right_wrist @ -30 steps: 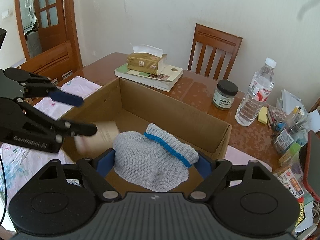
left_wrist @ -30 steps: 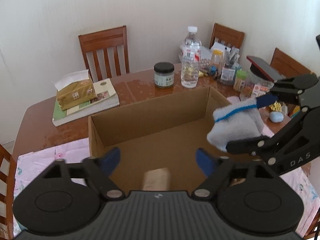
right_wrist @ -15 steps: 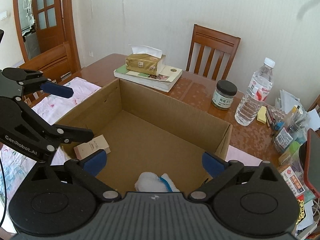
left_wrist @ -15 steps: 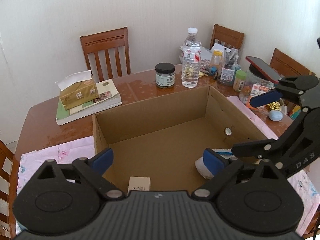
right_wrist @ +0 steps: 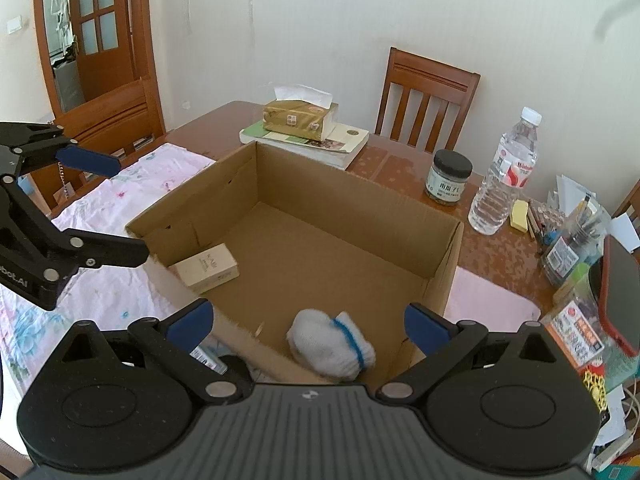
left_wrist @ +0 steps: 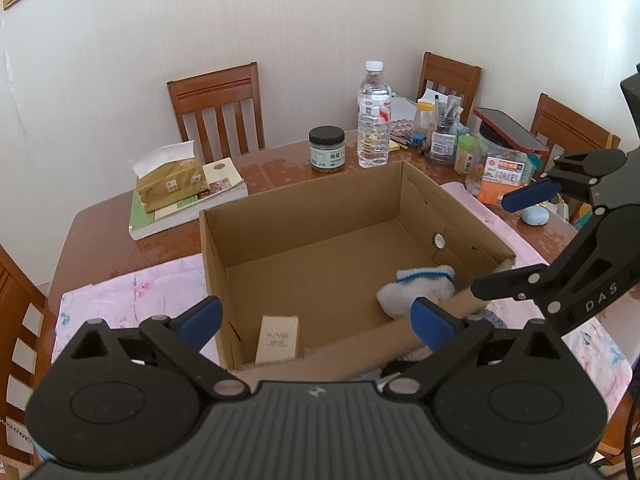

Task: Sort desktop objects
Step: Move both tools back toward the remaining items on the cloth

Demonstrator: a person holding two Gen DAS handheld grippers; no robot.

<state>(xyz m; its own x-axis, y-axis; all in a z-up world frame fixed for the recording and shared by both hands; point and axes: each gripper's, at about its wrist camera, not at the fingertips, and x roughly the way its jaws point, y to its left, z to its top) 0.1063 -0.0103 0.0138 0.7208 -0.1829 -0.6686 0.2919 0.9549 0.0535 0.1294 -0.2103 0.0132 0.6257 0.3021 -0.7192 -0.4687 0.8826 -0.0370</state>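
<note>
Both hand-held grippers point(left_wrist: 316, 318) point(right_wrist: 306, 322) gape — glove point(right_wrist: 332, 344) lies boxed below.

Probably home dining room: table point(left_wrist: 280, 168), chairs point(left_wrist: 218, 108).

matt brown cardboard box point(left_wrist: 304, 216); soft knitted cloth glove point(right_wrist: 330, 344); glossy wooden worktop point(left_wrist: 280, 168); clear plastic bottle point(left_wrist: 373, 116); pink cloth point(left_wrist: 132, 300).

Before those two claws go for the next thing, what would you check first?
1. Left gripper empty, jaws open: ok.
2. Right gripper empty, jaws open: ok.
3. White knitted glove with blue band lying inside the brown cardboard box: ok.
4. Small beige carton lying inside the box: ok.
5. Room left on the box floor: ok.
6. Which item goes next: cannot tell.
</note>
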